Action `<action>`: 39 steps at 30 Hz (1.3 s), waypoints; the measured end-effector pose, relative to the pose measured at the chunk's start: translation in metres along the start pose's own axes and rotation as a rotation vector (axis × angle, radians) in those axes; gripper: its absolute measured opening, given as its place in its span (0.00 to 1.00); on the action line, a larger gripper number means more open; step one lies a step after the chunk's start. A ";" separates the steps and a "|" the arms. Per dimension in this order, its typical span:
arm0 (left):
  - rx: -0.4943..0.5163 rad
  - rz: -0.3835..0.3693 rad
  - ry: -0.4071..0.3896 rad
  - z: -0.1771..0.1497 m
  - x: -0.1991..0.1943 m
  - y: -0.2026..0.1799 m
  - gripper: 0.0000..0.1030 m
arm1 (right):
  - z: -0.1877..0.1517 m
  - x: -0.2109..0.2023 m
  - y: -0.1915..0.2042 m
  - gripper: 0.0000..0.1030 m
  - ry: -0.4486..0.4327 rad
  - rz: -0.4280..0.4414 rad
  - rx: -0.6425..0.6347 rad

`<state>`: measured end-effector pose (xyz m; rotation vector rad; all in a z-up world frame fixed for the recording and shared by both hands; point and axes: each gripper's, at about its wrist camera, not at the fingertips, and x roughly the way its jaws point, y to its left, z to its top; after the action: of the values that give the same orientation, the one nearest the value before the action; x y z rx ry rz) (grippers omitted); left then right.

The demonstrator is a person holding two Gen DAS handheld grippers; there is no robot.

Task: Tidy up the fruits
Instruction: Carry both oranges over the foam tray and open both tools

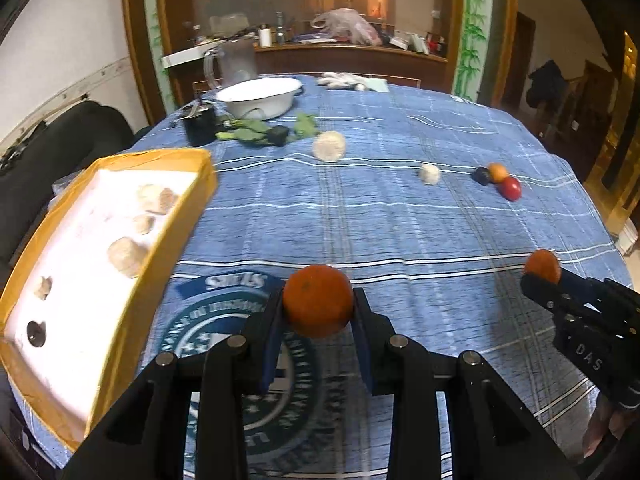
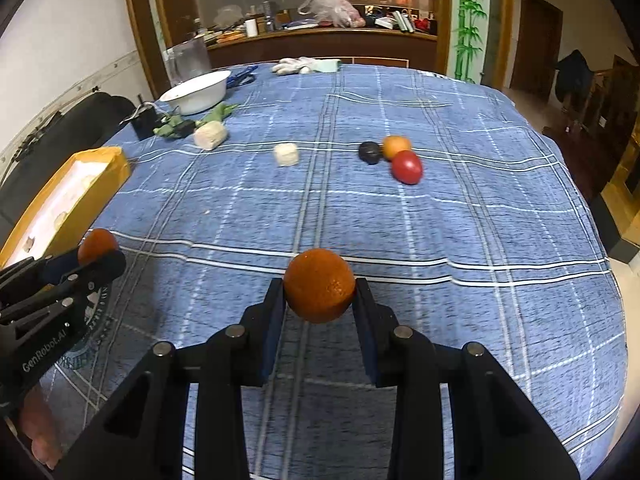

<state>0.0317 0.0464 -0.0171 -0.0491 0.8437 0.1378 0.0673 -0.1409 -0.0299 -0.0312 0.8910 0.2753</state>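
Woven blue cloth [image 2: 440,240] covers table; orange [image 2: 319,285] skin dimpled, matt; box [image 1: 168,240] of yellow card; bowl [image 1: 260,98] glossy white

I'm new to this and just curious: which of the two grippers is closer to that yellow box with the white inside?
Left. The left gripper, clamping an orange, is right beside the yellow box. The right gripper, clamping another orange, is farther along the table.

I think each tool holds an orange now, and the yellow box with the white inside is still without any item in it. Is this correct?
Not quite. The left tool and the right tool each hold an orange, but the yellow box is not empty: the left wrist view shows several pale lumps and one dark round thing on its white floor.
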 end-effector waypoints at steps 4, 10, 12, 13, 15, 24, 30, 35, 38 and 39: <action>-0.019 0.028 0.002 -0.001 -0.001 0.011 0.31 | -0.002 -0.001 0.006 0.35 -0.005 0.002 0.001; -0.047 0.063 -0.003 -0.004 -0.008 0.025 0.31 | -0.003 -0.008 0.013 0.35 -0.015 0.017 -0.006; -0.058 0.074 -0.008 -0.004 -0.010 0.031 0.31 | -0.002 -0.010 0.015 0.35 -0.018 0.022 -0.012; -0.062 0.081 -0.012 -0.005 -0.012 0.033 0.31 | -0.002 -0.011 0.017 0.35 -0.021 0.025 -0.015; -0.071 0.091 -0.016 -0.005 -0.015 0.039 0.31 | -0.002 -0.013 0.019 0.35 -0.025 0.033 -0.020; -0.122 0.136 -0.020 -0.009 -0.026 0.069 0.31 | 0.001 -0.019 0.040 0.35 -0.042 0.070 -0.055; -0.165 0.159 -0.020 -0.013 -0.032 0.090 0.31 | 0.005 -0.023 0.060 0.35 -0.054 0.097 -0.087; -0.198 0.185 -0.019 -0.015 -0.034 0.107 0.31 | 0.009 -0.022 0.079 0.35 -0.061 0.123 -0.117; -0.218 0.202 -0.016 -0.016 -0.035 0.120 0.31 | 0.011 -0.020 0.091 0.35 -0.060 0.137 -0.133; -0.225 0.208 -0.017 -0.016 -0.036 0.124 0.31 | 0.012 -0.020 0.095 0.35 -0.059 0.143 -0.140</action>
<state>-0.0211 0.1638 0.0006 -0.1716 0.8124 0.4277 0.0409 -0.0516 0.0013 -0.0884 0.8151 0.4700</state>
